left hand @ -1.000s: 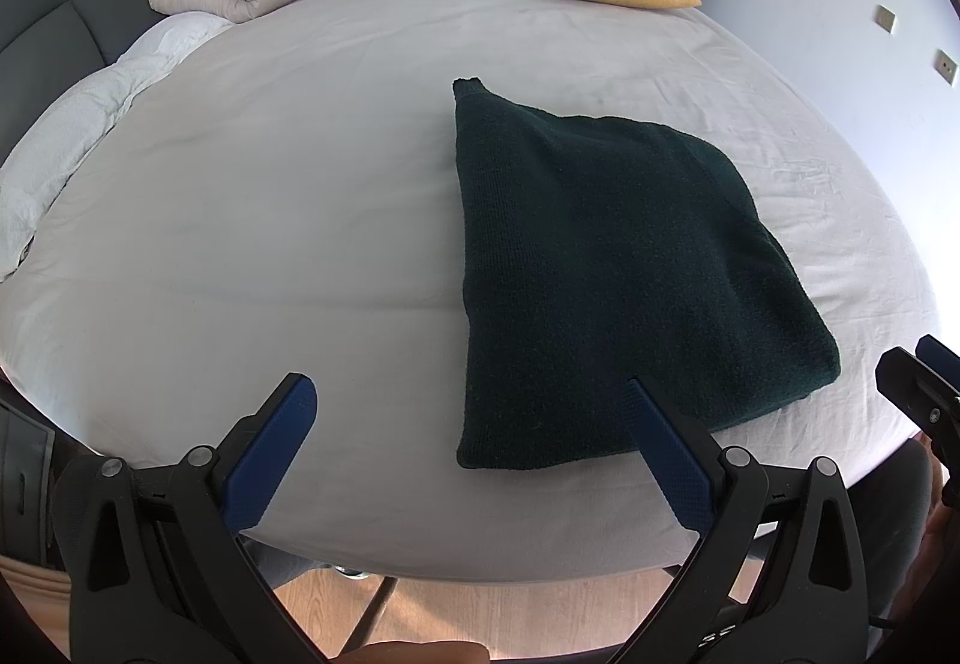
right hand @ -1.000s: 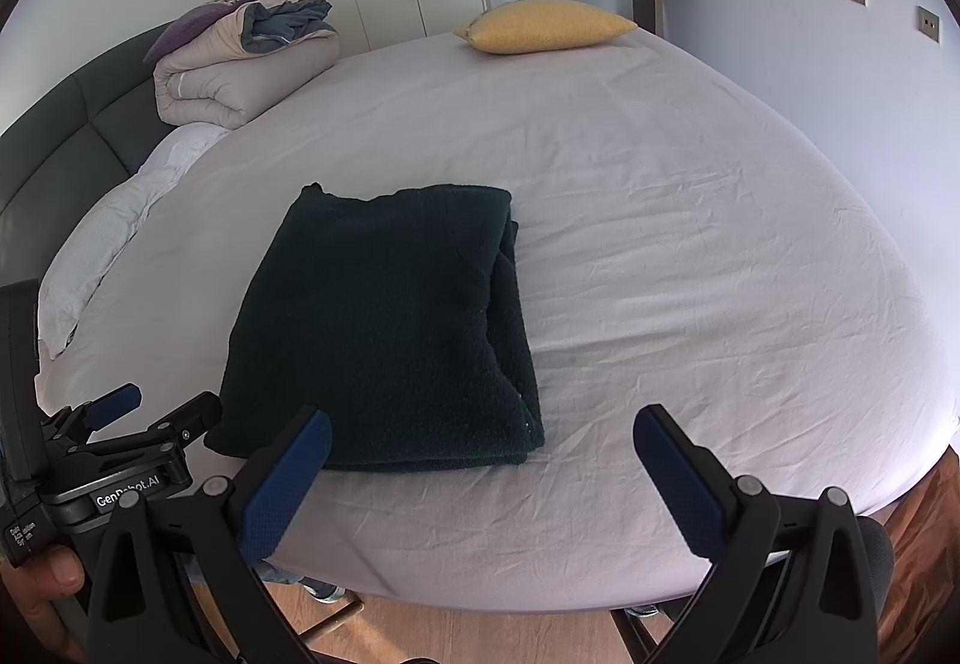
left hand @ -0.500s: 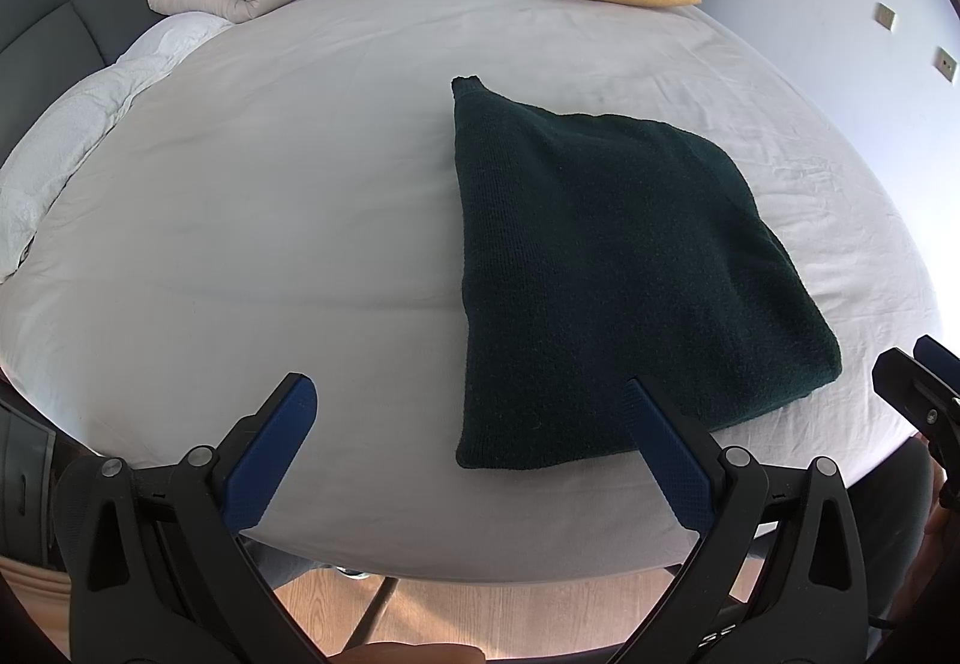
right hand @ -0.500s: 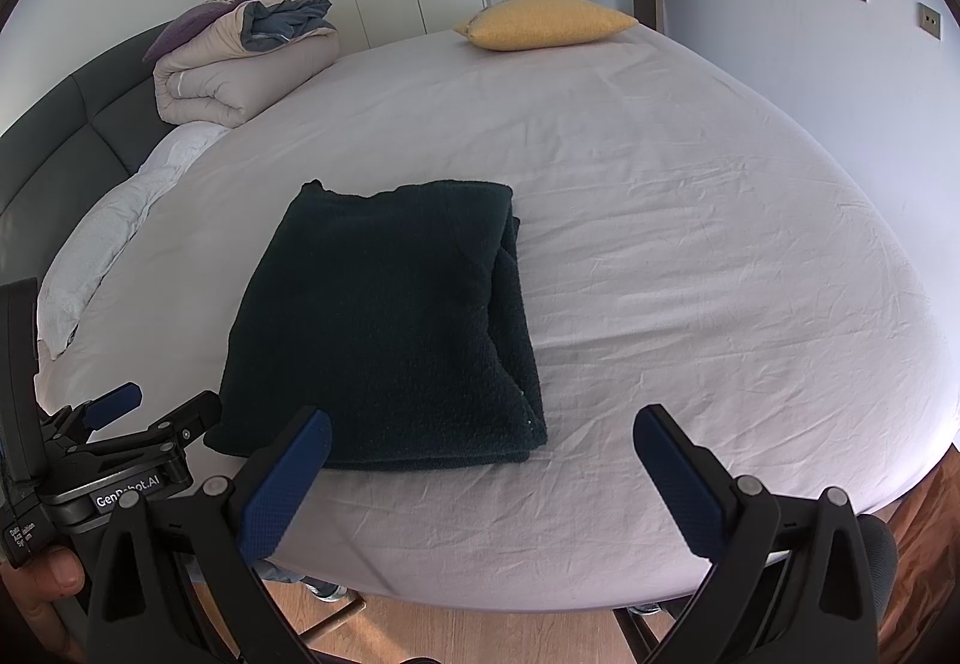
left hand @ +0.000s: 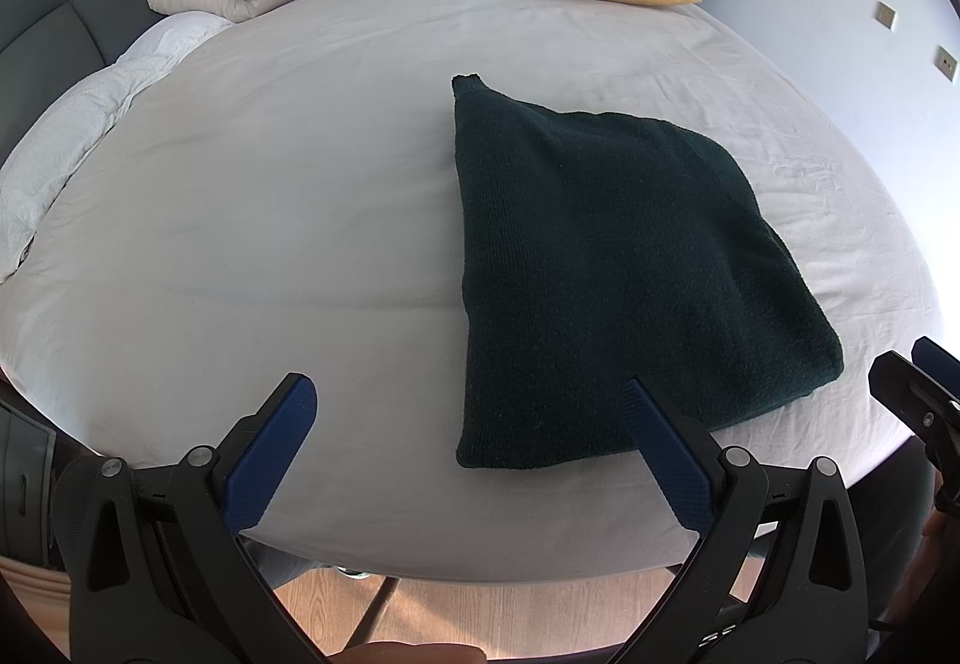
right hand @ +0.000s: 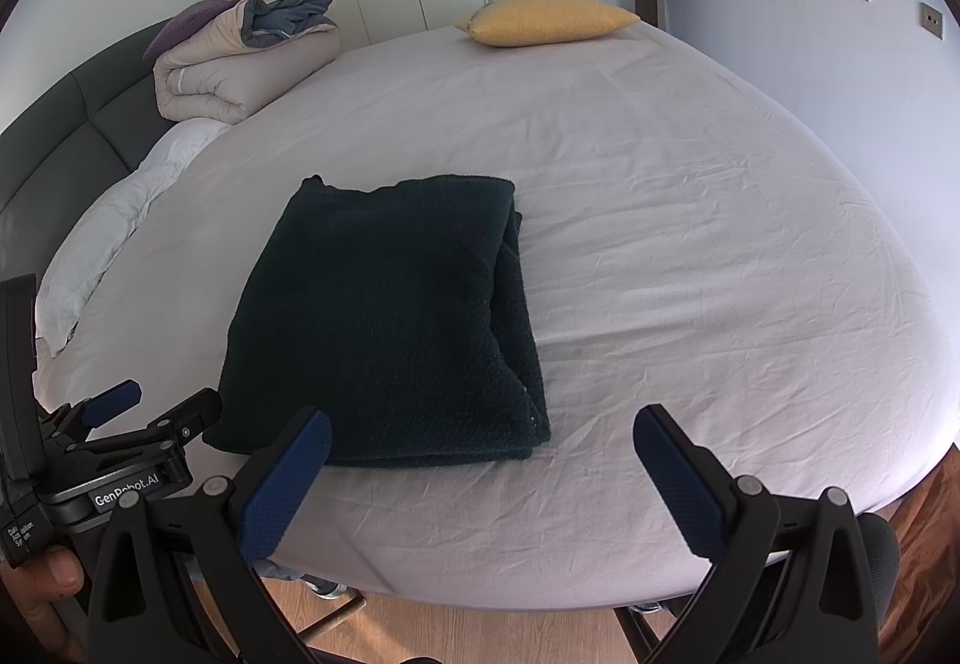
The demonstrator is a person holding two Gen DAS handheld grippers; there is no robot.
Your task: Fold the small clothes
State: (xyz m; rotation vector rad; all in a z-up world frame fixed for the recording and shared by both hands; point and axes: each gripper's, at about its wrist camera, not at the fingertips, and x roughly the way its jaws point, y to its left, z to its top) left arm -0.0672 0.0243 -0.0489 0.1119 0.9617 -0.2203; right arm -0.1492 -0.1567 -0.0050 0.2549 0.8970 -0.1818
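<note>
A dark green knit sweater [left hand: 606, 268] lies folded into a thick rectangle on the bed's pale sheet [left hand: 270, 172]; it also shows in the right wrist view [right hand: 390, 322]. My left gripper [left hand: 462, 442] is open and empty at the bed's near edge, its right finger just in front of the sweater's near edge. My right gripper [right hand: 480, 466] is open and empty, near the sweater's near right corner. The left gripper also shows at the lower left of the right wrist view [right hand: 150, 406].
A rolled beige duvet [right hand: 240, 63] sits at the far left by the dark headboard [right hand: 60, 123]. A yellow pillow [right hand: 546, 18] lies at the far edge. White bedding [left hand: 66, 141] is bunched at the left. Wood floor [right hand: 480, 634] lies below the bed edge.
</note>
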